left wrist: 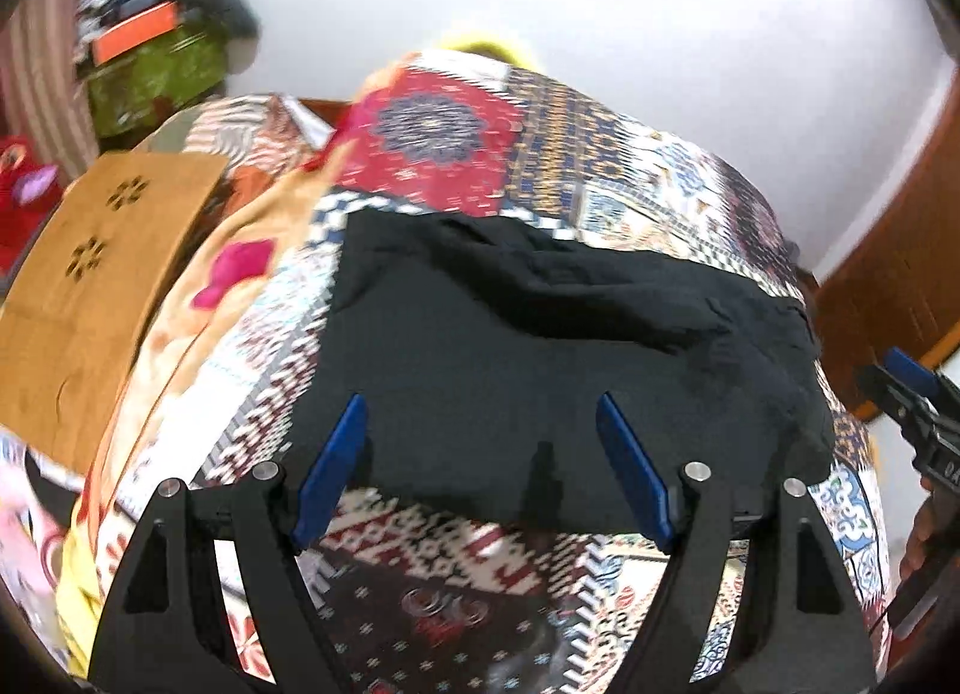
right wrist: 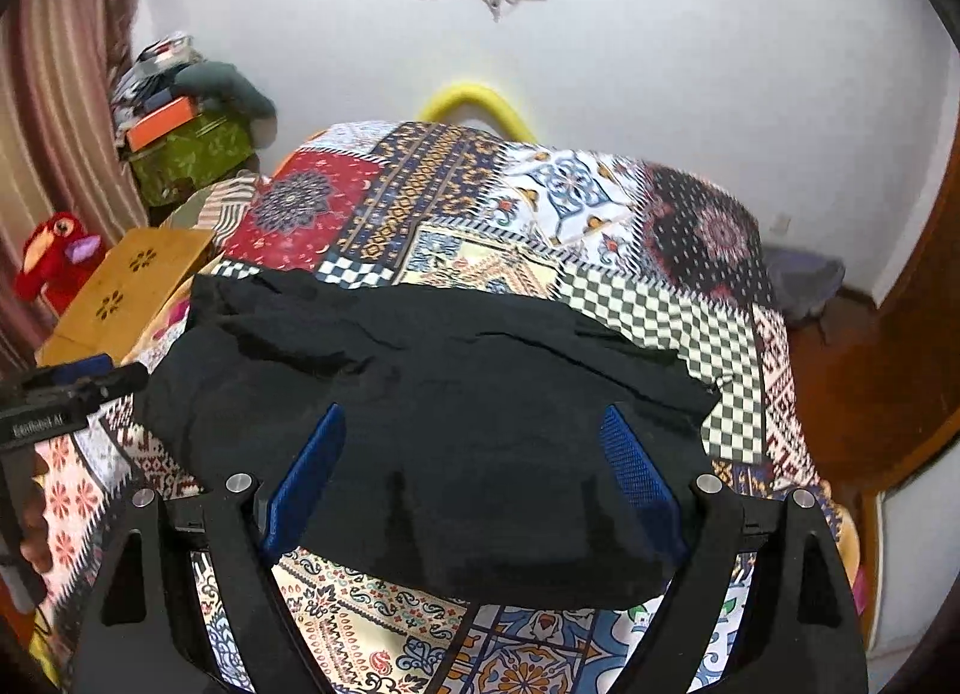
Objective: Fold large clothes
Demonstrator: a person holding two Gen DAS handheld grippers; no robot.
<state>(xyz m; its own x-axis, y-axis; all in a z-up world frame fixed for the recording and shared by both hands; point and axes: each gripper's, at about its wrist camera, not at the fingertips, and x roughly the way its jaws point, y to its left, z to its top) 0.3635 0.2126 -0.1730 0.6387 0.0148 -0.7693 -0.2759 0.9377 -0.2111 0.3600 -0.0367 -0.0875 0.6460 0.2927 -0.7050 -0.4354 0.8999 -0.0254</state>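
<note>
A black garment (left wrist: 540, 334) lies folded in a wide rumpled block on the patchwork bedspread (left wrist: 456, 148); it also shows in the right wrist view (right wrist: 450, 406). My left gripper (left wrist: 480, 412) is open and empty, its blue pads above the garment's near edge. My right gripper (right wrist: 474, 424) is open and empty, held over the garment's near half. The right gripper shows at the right edge of the left wrist view (left wrist: 912, 394). The left gripper shows at the left edge of the right wrist view (right wrist: 66, 388).
A wooden lap table (right wrist: 132, 286) sits at the bed's left side, with a red plush bird (right wrist: 54, 256) beyond it. A pile of boxes and bags (right wrist: 180, 130) stands by the striped curtain. A wooden door (right wrist: 888, 370) is at the right. A yellow hoop (right wrist: 474, 100) leans on the white wall.
</note>
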